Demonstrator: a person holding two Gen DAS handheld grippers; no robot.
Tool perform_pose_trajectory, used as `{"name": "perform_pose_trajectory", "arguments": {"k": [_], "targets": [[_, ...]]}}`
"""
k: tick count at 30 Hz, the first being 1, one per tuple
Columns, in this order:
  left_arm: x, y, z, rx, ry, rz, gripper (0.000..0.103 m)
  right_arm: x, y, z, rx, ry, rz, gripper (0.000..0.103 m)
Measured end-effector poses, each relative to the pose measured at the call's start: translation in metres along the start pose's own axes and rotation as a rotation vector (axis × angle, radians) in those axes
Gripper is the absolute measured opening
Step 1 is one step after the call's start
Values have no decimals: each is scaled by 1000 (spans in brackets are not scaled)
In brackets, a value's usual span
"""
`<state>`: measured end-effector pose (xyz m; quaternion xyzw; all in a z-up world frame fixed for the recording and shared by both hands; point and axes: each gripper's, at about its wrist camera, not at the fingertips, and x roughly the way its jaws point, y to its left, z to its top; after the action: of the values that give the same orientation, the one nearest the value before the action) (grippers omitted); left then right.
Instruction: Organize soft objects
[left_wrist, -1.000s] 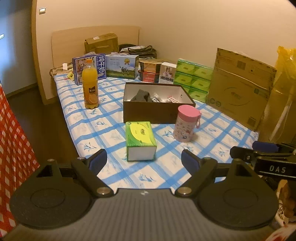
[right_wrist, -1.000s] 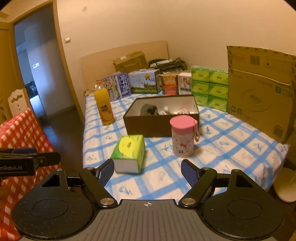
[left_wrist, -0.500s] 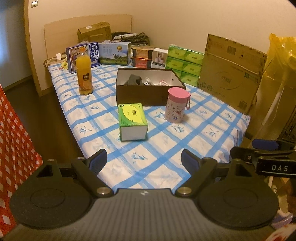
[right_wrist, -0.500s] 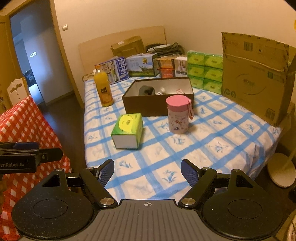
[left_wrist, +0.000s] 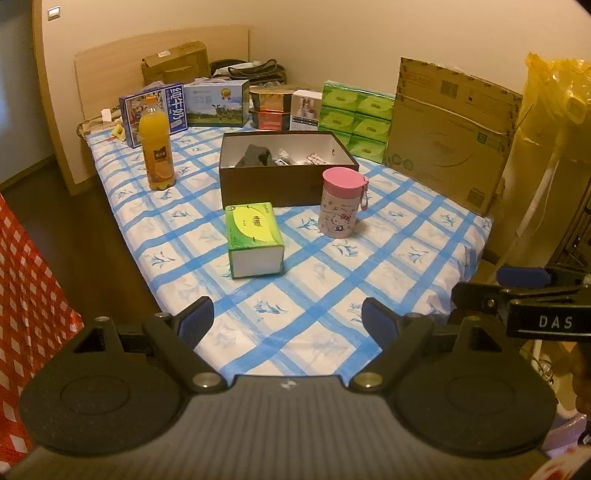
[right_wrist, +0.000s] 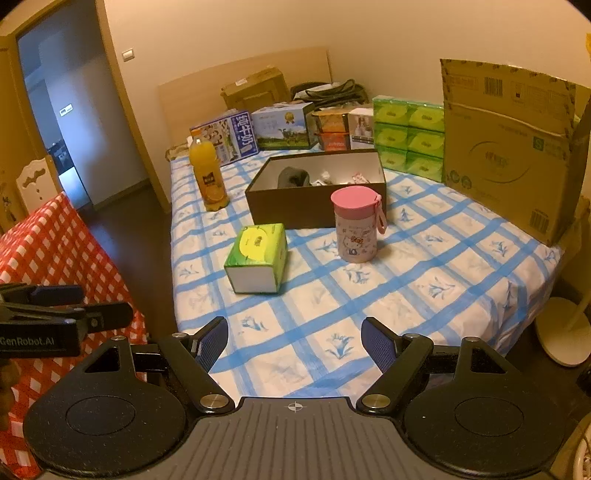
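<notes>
A green tissue pack (left_wrist: 255, 238) lies on the blue-checked cloth, in front of an open brown box (left_wrist: 284, 168) that holds a dark grey soft item (left_wrist: 255, 155) and small packets. The pack (right_wrist: 258, 256) and box (right_wrist: 317, 192) show in the right wrist view too. My left gripper (left_wrist: 287, 321) is open and empty, over the near table edge, well short of the pack. My right gripper (right_wrist: 294, 341) is open and empty, also at the near edge. Each gripper shows at the side of the other's view.
A pink-lidded cup (left_wrist: 340, 201) stands right of the tissue pack. An orange juice bottle (left_wrist: 157, 147) stands far left. Stacked green tissue packs (left_wrist: 354, 118), cartons and a big cardboard box (left_wrist: 450, 133) line the back and right. A red-checked cloth (right_wrist: 55, 251) is at left.
Both grippers pulled back from the table over the last second, then eased forward slightly. Nothing on the table moved. Jaws stayed open.
</notes>
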<state>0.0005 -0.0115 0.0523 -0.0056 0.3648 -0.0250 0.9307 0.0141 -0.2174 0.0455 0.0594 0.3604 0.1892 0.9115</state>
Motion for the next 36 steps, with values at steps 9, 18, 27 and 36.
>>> {"name": "perform_pose_trajectory", "arguments": {"k": [9, 18, 27, 36], "targets": [[3, -2, 0, 3, 2, -4, 86, 1, 0, 1, 0, 2, -4, 79], [6, -4, 3, 11, 2, -12, 86, 3, 0, 1, 0, 2, -5, 79], [7, -4, 3, 12, 1, -13, 86, 5, -2, -1, 8, 6, -6, 79], [7, -5, 3, 12, 2, -16, 86, 6, -3, -1, 8, 5, -5, 79]]}}
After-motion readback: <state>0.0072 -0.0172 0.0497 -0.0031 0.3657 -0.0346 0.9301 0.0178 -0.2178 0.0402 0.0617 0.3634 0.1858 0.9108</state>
